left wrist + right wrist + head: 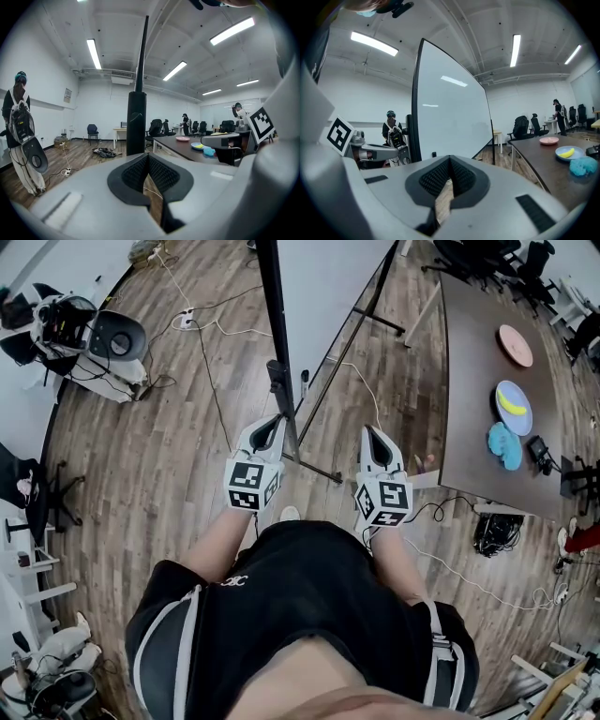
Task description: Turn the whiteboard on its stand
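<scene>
The whiteboard [328, 287] stands on a black wheeled stand and shows almost edge-on from above; its black side post [273, 324] rises just ahead of me. My left gripper [272, 420] is shut and empty, its tips close to the post [136, 123] without touching it. In the left gripper view the left gripper [148, 157] has its pads pressed together. My right gripper [373, 432] hangs beside the left, on the board's white face side, apart from it. In its own view the right gripper [450, 159] is shut on nothing, and the whiteboard [450, 112] fills the view ahead.
The stand's foot bar [319, 470] runs across the floor between the grippers. A dark table [473, 362] at the right carries a pink plate [515, 345], a blue plate [514, 407] and a blue cloth [504, 446]. Cables [211, 381] trail on the floor; equipment [89, 334] stands far left.
</scene>
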`<state>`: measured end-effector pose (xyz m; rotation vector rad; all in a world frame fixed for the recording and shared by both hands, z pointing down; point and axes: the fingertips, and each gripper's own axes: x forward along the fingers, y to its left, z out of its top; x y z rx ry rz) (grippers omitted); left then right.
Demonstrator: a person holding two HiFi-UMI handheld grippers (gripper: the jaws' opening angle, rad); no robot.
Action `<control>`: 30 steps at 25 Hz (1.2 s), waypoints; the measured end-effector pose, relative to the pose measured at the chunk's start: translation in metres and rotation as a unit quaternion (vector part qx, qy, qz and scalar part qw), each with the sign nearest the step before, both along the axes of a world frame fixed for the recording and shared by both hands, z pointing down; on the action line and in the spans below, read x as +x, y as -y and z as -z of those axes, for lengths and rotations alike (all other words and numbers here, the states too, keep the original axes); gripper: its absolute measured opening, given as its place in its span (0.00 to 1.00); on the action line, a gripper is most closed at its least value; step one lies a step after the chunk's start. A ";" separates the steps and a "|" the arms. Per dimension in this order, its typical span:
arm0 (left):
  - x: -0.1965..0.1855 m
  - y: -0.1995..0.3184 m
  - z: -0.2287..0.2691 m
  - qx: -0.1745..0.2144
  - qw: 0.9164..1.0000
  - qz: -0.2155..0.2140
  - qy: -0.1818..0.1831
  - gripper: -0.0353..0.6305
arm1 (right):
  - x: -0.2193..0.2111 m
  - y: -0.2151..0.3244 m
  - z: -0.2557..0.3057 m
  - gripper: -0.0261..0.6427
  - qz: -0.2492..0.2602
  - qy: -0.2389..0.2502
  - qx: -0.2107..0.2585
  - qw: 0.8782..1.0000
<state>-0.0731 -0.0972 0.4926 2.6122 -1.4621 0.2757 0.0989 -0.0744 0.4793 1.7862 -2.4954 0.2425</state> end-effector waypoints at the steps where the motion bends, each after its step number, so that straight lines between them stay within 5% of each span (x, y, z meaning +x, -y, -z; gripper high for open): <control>1: 0.000 -0.001 0.000 0.000 1.000 0.000 0.000 0.06 | 0.001 0.000 0.000 0.05 -0.002 0.002 0.001 1.000; 14: -0.002 0.001 0.004 0.004 1.000 0.005 0.000 0.06 | -0.004 0.005 0.010 0.05 0.001 0.038 0.021 0.999; 30: -0.004 -0.006 0.003 0.002 1.000 0.003 0.001 0.06 | -0.011 -0.002 0.008 0.05 0.009 0.010 0.015 1.000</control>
